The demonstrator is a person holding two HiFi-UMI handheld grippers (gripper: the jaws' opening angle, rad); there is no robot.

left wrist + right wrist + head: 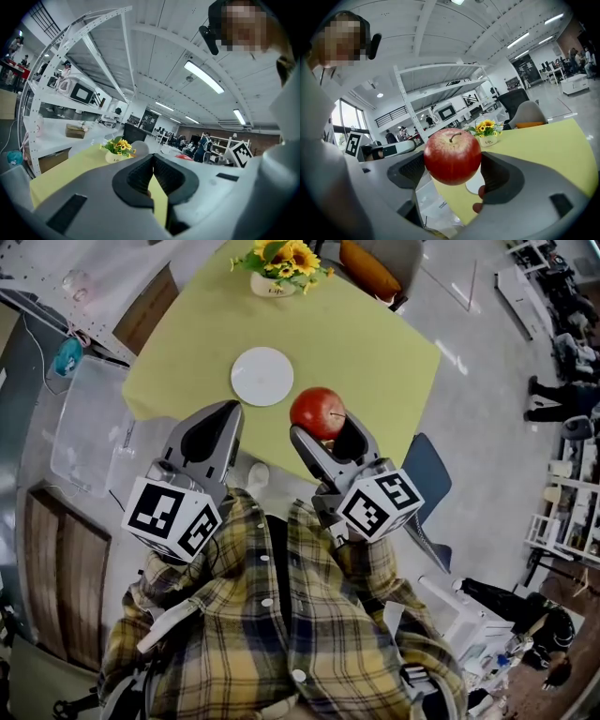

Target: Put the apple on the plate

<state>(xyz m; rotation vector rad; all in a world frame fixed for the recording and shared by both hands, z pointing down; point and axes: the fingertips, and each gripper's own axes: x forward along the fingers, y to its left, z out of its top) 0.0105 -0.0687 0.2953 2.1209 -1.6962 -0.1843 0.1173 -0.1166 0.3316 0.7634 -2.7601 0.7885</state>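
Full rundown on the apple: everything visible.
The apple is round and glossy red, with pale speckling near the top and a short brown stem pointing up. It looks whole and unbruised. The right gripper clamps it upright between both jaws, in the air over the near edge of the yellow table. It is not touching the white plate, which lies apart, empty.

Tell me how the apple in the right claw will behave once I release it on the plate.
The apple is round and glossy, so it may roll or slip. It looks firm: the right claw grips it without visible denting. The plate looks flat and shallow, so it probably won't stop a roll.
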